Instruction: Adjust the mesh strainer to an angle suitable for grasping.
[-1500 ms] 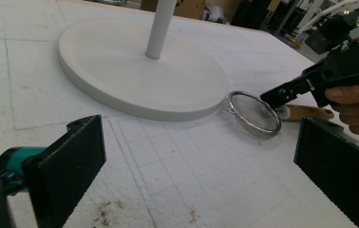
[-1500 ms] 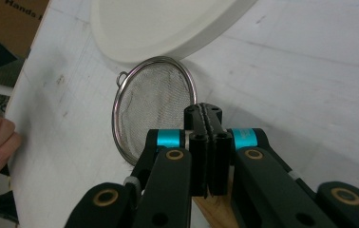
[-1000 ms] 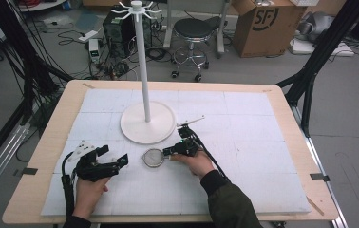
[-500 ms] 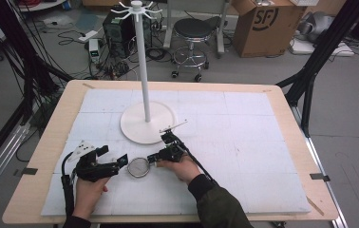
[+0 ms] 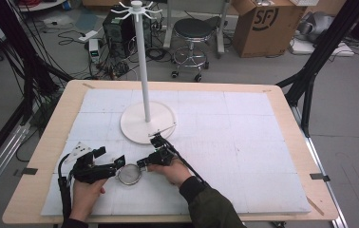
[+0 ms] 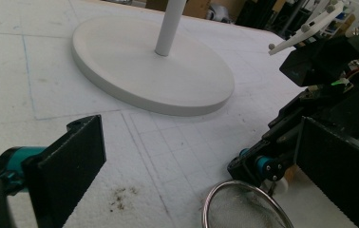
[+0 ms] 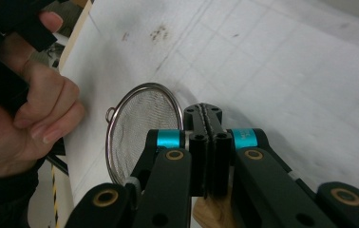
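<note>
A round wire-mesh strainer (image 5: 130, 174) with a wooden handle lies low over the white mat near the front edge. My right gripper (image 5: 143, 163) is shut on its handle stem, and the mesh bowl (image 7: 139, 127) sticks out just past the closed jaws of that gripper (image 7: 205, 118). My left gripper (image 5: 110, 158) sits just left of the strainer, jaws open with nothing between them. In the left gripper view the strainer rim (image 6: 246, 209) lies between the open jaws of my left gripper (image 6: 206, 142), with the right gripper (image 6: 263, 166) behind it.
A white hook stand (image 5: 148, 122) with a tall pole rises from the mat just behind both grippers; its base (image 6: 149, 66) is close ahead of the left gripper. A white foam mat (image 5: 244, 142) covers the wooden table (image 5: 49, 142). A stool (image 5: 194, 28) and a cardboard box (image 5: 263, 23) stand on the floor beyond.
My right gripper has carried the strainer leftward and toward the near edge, up beside the left gripper. The left gripper has stayed in place, still open.
</note>
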Action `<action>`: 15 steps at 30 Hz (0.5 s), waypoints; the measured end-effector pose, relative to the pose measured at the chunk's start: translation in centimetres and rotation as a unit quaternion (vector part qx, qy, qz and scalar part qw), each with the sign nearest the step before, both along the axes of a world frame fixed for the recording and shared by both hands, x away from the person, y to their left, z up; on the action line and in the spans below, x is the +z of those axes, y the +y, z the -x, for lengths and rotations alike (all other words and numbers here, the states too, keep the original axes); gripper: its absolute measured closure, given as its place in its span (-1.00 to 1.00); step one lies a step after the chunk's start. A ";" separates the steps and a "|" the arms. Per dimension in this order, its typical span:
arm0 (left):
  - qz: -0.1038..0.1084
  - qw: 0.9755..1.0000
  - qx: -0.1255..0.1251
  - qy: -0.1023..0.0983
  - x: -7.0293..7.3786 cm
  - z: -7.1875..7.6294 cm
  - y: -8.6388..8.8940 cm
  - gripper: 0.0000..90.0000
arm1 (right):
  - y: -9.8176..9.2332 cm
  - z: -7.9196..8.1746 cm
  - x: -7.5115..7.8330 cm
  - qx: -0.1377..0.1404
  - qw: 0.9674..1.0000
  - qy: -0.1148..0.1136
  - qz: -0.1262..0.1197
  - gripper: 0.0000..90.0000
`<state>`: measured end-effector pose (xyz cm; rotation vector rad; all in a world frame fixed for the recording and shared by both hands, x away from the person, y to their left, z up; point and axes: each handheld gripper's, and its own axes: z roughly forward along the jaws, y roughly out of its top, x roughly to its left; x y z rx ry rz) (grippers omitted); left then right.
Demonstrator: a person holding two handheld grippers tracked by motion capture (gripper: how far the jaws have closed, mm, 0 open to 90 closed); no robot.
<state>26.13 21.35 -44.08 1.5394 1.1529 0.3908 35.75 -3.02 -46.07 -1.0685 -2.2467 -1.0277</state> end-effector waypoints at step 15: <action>0.000 1.000 0.005 0.000 0.0 0.4 0.4 -0.92 | 1.4 0.8 0.5 0.009 1.000 -0.024 -0.005 0.99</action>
